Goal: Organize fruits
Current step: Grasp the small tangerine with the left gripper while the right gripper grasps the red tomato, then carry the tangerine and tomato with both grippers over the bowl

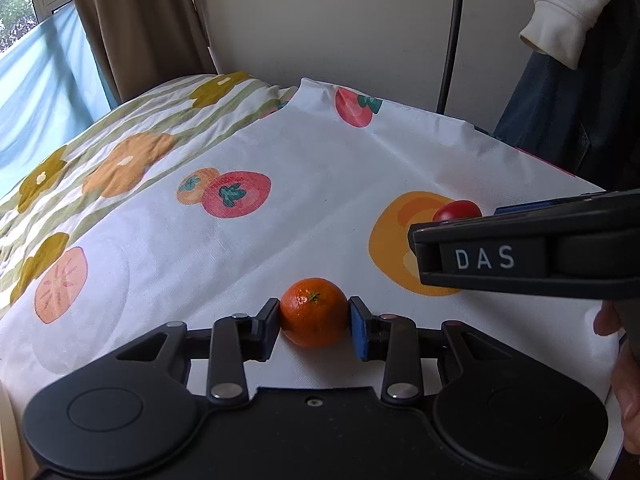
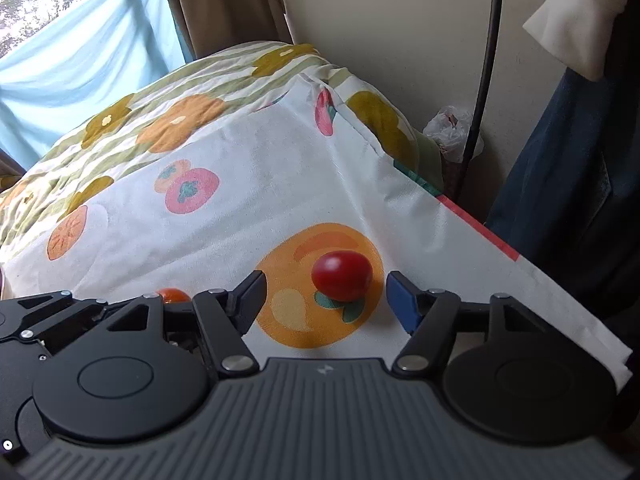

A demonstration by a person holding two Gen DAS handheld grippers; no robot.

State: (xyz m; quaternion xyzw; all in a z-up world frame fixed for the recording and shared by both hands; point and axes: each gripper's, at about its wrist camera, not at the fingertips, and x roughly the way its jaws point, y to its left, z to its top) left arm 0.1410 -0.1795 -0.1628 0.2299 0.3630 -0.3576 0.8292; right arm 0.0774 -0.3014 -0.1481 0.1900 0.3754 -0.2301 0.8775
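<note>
A white cloth (image 1: 280,216) printed with persimmons and oranges covers the worktop, with a flowered quilt (image 1: 120,128) beyond it and a brown curtain (image 1: 132,20) at the upper left by the window.

Nearest, at lower centre of the left wrist view, the left claw (image 1: 314,316) is closed on a mandarin (image 1: 313,312), its pads pressing both sides while the fruit rests on the cloth. In the right wrist view, the right claw (image 2: 326,300) stands open, its jaws either side of a red cherry tomato (image 2: 342,275) at centre frame, neither pad touching it. The tomato sits on a printed orange, a little beyond the fingertips.

The step in hand looks like a double pick-up. To do it well, the right claw should slide slightly forward so the pads meet the tomato's widest part, then close gently, since the skin will likely bruise or the fruit squirt out. Lift the mandarin straight up, without dragging the cloth.
</note>
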